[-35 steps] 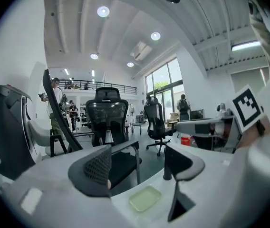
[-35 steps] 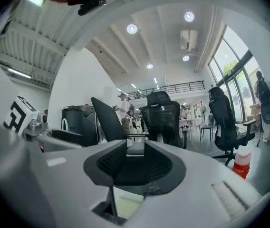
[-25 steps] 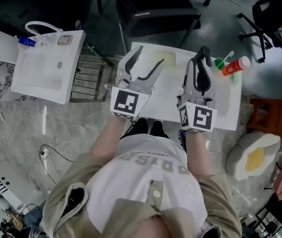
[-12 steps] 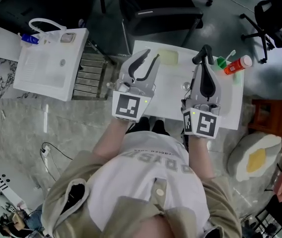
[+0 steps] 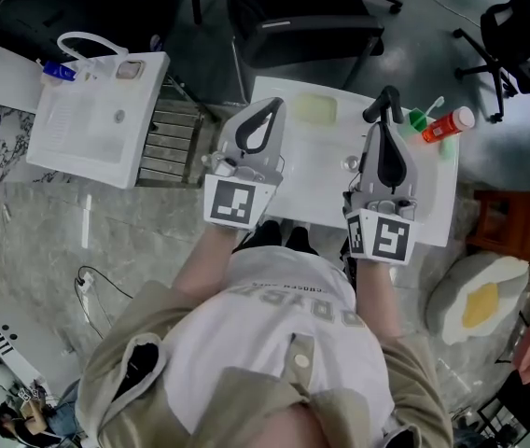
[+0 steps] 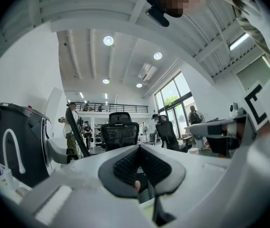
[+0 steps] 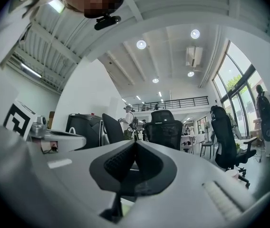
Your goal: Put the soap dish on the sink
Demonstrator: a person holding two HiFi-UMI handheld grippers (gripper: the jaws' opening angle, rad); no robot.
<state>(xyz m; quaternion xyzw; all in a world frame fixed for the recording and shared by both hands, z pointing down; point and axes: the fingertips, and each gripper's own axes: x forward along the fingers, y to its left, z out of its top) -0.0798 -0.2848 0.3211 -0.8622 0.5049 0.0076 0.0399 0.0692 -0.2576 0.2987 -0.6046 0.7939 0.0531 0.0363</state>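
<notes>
Left gripper (image 5: 272,106) jaws now together, right gripper (image 5: 388,96) likewise, soap dish (image 5: 313,109) between them, orange bottle (image 5: 447,122) nearby

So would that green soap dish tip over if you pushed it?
Probably not: the soap dish looks low and flat, so it would likely slide across the smooth white table rather than tip. It seems small, so probably light.

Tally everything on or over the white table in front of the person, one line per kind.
soap dish, pale green: 1
green item, too small to identify: 1
orange tube with a white cap: 1
small grey metal piece: 1
grippers, both shut and empty: 2 (left gripper, right gripper)
Total: 6
</notes>
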